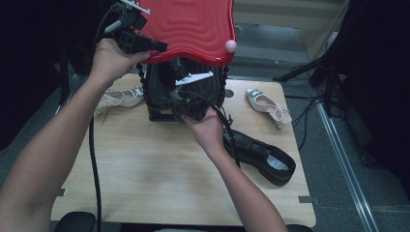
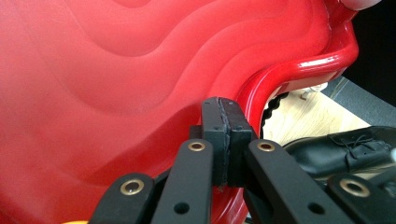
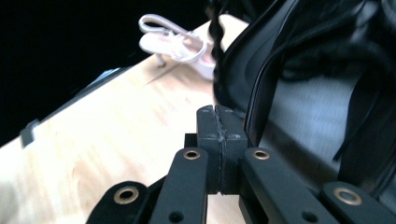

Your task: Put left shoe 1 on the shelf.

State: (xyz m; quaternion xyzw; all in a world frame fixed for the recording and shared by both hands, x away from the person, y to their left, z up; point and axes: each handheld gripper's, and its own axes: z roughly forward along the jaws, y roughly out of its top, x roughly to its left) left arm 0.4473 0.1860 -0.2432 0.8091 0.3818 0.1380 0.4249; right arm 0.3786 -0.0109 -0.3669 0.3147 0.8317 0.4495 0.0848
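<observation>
High view puts the red lid (image 1: 193, 29) at upper centre, tipped up over the black case (image 1: 159, 96) on the bench (image 1: 145, 183), seemingly propped so the inside stays reachable. Left hand-held gripper (image 2: 226, 116) sits against that lid's underside, jaws closed with nothing visibly between them. Right hand-held gripper (image 3: 219, 122), closed and empty, points beside the case's dark opening. A black shoe (image 1: 263, 154) lies at lower right, likely awaiting packing.

A: What lies past the right gripper (image 3: 220, 122)?
B: Its jaws are pressed together, empty, over the wooden table (image 3: 116, 126).
A: And farther off?
B: A pale sandal (image 3: 180, 44) far left; black case (image 3: 299, 93) right.
</observation>
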